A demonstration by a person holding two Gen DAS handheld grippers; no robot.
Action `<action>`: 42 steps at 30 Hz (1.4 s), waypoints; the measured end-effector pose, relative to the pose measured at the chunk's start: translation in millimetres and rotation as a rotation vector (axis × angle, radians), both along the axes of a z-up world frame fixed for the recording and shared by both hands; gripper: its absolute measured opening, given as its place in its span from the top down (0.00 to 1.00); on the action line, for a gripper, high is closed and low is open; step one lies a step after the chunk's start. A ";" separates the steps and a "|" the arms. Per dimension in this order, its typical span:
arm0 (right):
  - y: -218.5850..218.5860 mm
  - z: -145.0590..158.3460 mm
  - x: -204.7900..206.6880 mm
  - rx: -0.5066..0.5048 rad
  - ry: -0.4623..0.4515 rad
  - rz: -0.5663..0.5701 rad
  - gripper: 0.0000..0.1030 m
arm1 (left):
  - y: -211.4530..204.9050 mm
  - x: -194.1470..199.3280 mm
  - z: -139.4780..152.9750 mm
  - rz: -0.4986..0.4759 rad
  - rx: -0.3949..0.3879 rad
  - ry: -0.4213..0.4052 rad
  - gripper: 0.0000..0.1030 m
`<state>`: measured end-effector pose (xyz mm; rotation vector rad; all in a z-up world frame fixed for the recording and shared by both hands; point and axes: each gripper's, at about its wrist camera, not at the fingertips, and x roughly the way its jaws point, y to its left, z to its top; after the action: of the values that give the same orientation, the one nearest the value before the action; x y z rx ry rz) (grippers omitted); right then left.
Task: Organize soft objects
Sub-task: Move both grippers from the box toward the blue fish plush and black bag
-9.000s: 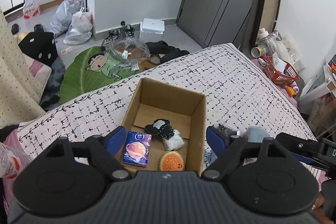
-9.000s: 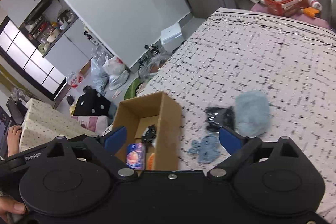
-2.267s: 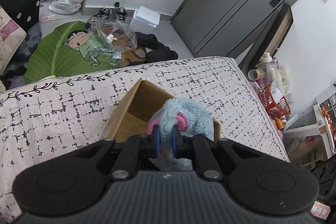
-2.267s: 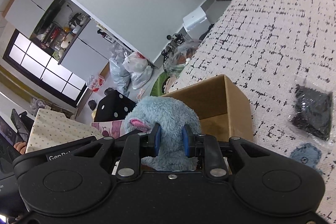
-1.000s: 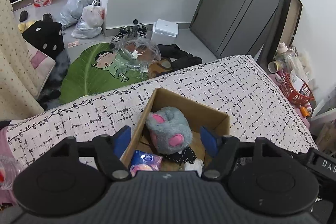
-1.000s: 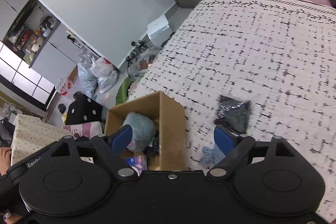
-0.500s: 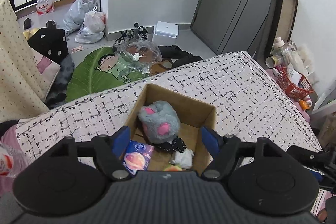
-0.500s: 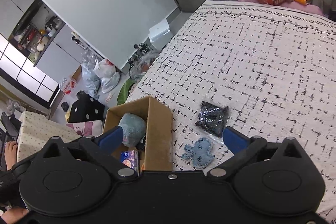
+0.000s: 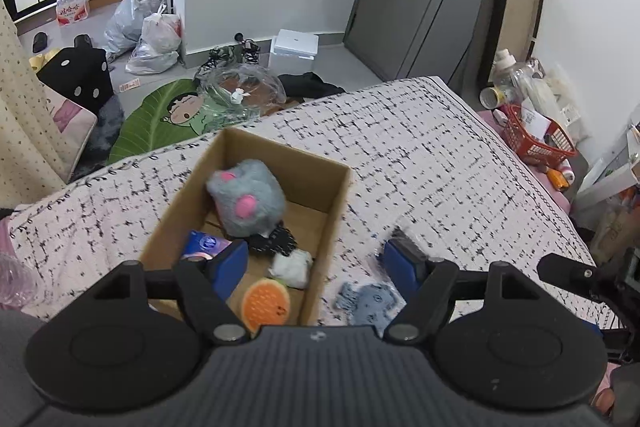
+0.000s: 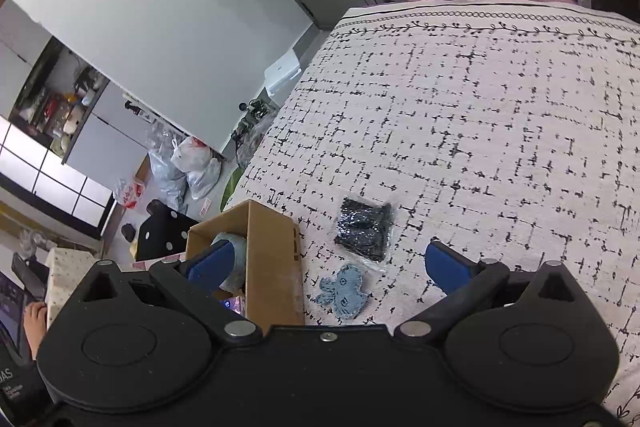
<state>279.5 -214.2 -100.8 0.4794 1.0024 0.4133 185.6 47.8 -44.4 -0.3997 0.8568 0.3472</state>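
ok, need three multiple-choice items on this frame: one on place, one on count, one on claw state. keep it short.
1. Where is the grey plush toy with pink patches?
A. On the bedspread beside the box
B. Inside the open cardboard box
C. Held in the left claw

2. How many soft things lie on the bedspread outside the box?
A. Two
B. None
C. Four

3. What state are the two claws in?
A. Both open and empty
B. Both shut on the plush
C. Left shut, right open

Key:
1 B: the grey plush toy sits within the walls of the cardboard box.
2 A: only the light blue fabric piece and the black item in a clear bag lie on the patterned bedspread.
3 A: the left claw and right claw show fingers spread wide with nothing between them.
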 end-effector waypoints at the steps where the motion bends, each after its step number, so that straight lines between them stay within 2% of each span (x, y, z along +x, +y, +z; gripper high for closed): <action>1: -2.9 -1.4 0.2 0.006 0.006 -0.005 0.00 | -4.4 1.0 -0.3 -0.001 0.001 0.000 0.28; 11: -17.4 -12.8 2.9 0.042 0.026 -0.015 0.00 | -39.0 9.4 -10.6 -0.005 -0.006 0.009 0.28; 16: -14.6 -22.2 8.3 0.058 0.050 0.014 0.00 | -52.1 11.7 -21.9 -0.006 0.001 0.012 0.29; 20: -17.0 -33.3 14.8 0.073 0.091 -0.007 0.00 | -61.9 13.5 -30.8 -0.012 0.026 0.013 0.29; 24: -20.7 -40.8 18.7 0.085 0.108 -0.023 0.00 | -70.6 18.7 -43.1 -0.028 0.005 0.027 0.31; 30: -27.9 -50.0 24.4 0.105 0.126 -0.045 0.00 | -87.9 26.8 -62.6 -0.044 0.029 0.045 0.33; 36: -27.9 -59.7 31.2 0.111 0.148 -0.033 0.00 | -97.0 36.6 -83.5 -0.060 0.052 0.075 0.37; 42: -24.8 -70.9 37.7 0.120 0.172 -0.017 0.01 | -96.1 46.5 -105.3 -0.065 0.049 0.108 0.50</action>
<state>317.2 -239.0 -171.8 0.6394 1.1424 0.4241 232.1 -48.2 -149.7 -0.3092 0.9631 0.3314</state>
